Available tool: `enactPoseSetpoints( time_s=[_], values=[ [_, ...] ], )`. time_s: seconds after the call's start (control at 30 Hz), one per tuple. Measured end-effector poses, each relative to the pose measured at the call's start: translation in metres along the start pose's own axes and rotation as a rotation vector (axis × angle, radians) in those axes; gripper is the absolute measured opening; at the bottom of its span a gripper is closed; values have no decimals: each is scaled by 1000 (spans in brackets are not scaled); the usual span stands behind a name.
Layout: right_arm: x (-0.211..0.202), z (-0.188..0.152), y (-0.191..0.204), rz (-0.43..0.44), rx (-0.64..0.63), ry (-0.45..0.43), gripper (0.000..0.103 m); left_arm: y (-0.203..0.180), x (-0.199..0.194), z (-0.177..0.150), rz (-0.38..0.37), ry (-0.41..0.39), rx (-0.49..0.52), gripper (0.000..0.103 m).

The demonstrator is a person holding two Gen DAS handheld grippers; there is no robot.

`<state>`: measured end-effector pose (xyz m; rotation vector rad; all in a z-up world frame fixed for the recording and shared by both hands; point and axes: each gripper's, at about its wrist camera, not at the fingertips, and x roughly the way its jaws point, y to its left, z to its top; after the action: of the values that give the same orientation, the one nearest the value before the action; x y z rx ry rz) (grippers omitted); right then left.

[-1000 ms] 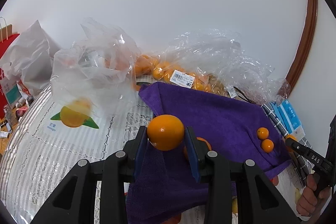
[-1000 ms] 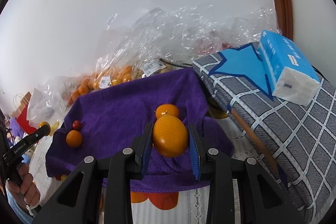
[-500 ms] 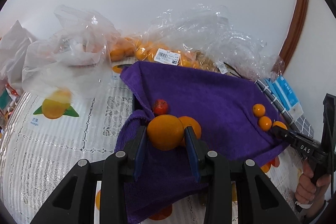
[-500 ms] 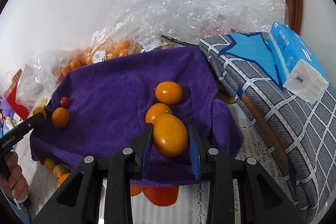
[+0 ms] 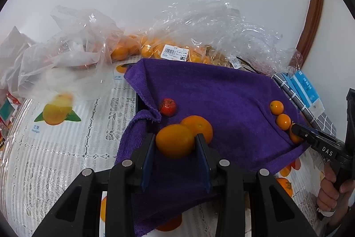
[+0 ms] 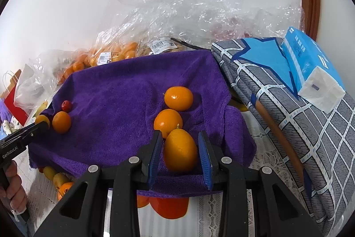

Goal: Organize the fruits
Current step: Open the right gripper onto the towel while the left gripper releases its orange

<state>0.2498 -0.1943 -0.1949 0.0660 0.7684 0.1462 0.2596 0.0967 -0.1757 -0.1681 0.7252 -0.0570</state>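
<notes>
A purple towel (image 5: 221, 92) (image 6: 122, 92) lies spread on the table. My left gripper (image 5: 175, 139) is shut on an orange (image 5: 175, 141), low over the towel's left side, just in front of a second orange (image 5: 198, 126) and a small red fruit (image 5: 168, 107). My right gripper (image 6: 180, 137) has its jaws opening around an oval orange fruit (image 6: 180, 150) that rests on the towel's right side, with a thin gap at each pad. Two more oranges (image 6: 168, 122) (image 6: 178, 98) lie in a row just beyond it.
Clear plastic bags of oranges (image 5: 142, 50) (image 6: 111, 52) crowd the back by the white wall. A grey checked cushion (image 6: 299, 126) with a blue tissue pack (image 6: 310, 72) borders the towel's right. A lace tablecloth (image 5: 66, 137) lies to the left, and loose fruit sits under the towel's front edge (image 6: 170, 206).
Both grippers have come down to the towel with their fruit. The right pads have parted slightly from the oval orange; the left still clamps its orange.
</notes>
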Motion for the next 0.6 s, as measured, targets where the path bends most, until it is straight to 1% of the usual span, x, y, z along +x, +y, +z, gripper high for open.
enactPoseSetpoints(
  time_s=[0.03, 0.1, 0.13, 0.2, 0.27, 0.33, 0.37, 0.43, 0.53, 0.6],
  values=[
    [-1, 0, 1, -4, -2, -1, 41, 1, 0, 0, -4, 1, -5, 34],
    [-3, -1, 2, -5, -10, -9, 51, 2, 0, 0, -12, 0, -12, 34],
    [-5, -1, 3, 0, -15, -22, 53, 2, 0, 0, -15, 0, -16, 35],
    [-11, -2, 6, 7, -27, -55, 63, 2, 0, 0, -21, 0, -18, 35],
    [-18, -3, 7, 13, -25, -100, 68, 3, 0, 1, -29, 1, -23, 37],
    [-23, -4, 7, 12, -24, -125, 68, 3, -3, 2, -40, -11, -29, 44],
    [-24, -4, 6, 6, -23, -133, 68, 3, -5, 2, -41, -24, -29, 45],
    [-28, -3, 6, -4, -16, -145, 68, 3, -11, 3, -30, -54, -28, 53],
    [-34, -1, 5, -36, -7, -152, 68, 4, -21, 6, 1, -104, -34, 59],
    [-45, -1, 7, -74, 1, -163, 68, 5, -27, 7, 2, -129, -37, 62]
  ],
)
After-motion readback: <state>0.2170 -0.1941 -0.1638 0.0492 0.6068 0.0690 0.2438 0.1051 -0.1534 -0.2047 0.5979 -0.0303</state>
